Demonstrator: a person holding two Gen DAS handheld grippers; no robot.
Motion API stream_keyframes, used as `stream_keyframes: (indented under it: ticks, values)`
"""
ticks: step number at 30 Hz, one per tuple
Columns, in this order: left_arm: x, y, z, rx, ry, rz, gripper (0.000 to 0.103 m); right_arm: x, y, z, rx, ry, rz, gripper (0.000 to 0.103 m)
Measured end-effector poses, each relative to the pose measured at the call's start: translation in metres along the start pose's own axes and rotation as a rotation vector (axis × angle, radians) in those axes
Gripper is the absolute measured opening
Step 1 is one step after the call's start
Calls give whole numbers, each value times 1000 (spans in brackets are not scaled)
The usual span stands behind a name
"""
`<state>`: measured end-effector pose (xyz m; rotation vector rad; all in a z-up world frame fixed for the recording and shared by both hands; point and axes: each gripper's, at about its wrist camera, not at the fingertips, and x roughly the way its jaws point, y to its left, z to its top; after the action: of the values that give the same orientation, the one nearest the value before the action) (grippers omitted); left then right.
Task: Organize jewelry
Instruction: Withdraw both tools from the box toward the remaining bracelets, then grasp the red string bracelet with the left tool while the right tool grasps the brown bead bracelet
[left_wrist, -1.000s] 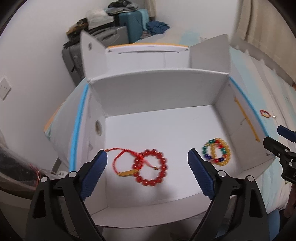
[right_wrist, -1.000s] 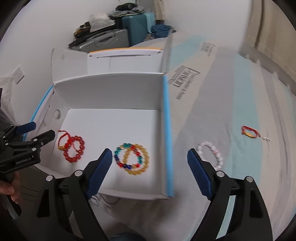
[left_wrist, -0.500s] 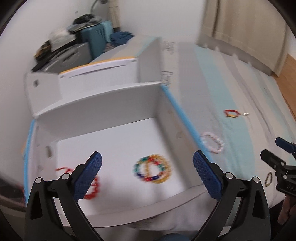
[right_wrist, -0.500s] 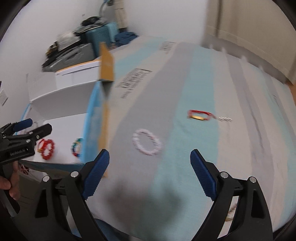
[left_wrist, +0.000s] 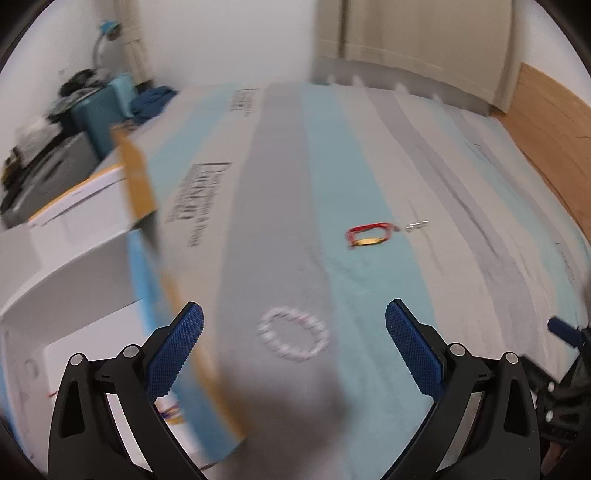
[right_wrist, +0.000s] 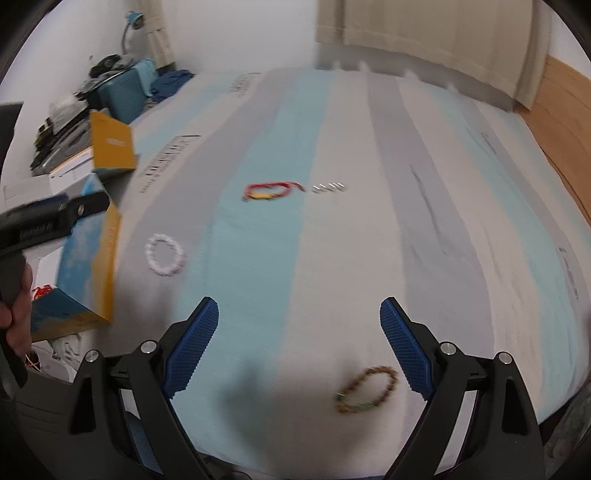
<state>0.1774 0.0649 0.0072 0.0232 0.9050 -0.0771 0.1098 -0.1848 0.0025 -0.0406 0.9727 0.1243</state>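
Both grippers have swung off the box (left_wrist: 74, 266) onto the bed: left gripper (left_wrist: 294, 347), jaws released wide, frames the white bracelet (left_wrist: 293, 338); right gripper (right_wrist: 299, 345), released, flanks the brown bracelet (right_wrist: 365, 389).

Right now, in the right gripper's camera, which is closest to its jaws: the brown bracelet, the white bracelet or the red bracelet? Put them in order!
1. Brown bracelet: nearest, on the bed by the right-hand jaw.
2. White bracelet: farther off, to the left, near the box.
3. Red bracelet: farthest, up the bed.
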Motion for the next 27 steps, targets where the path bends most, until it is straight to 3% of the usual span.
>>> stream_keyframes:
  ticks: [14, 19, 27]
  values:
    - [132, -58, 38, 49, 53, -4, 97, 62, -85, -43, 94, 121, -42, 85]
    - [186, -55, 53, 5, 89, 6, 97, 78, -100, -62, 119, 169, -39, 82]
    - [237, -59, 58, 34, 131, 35, 91, 100, -105, -86, 132, 226, -25, 75]
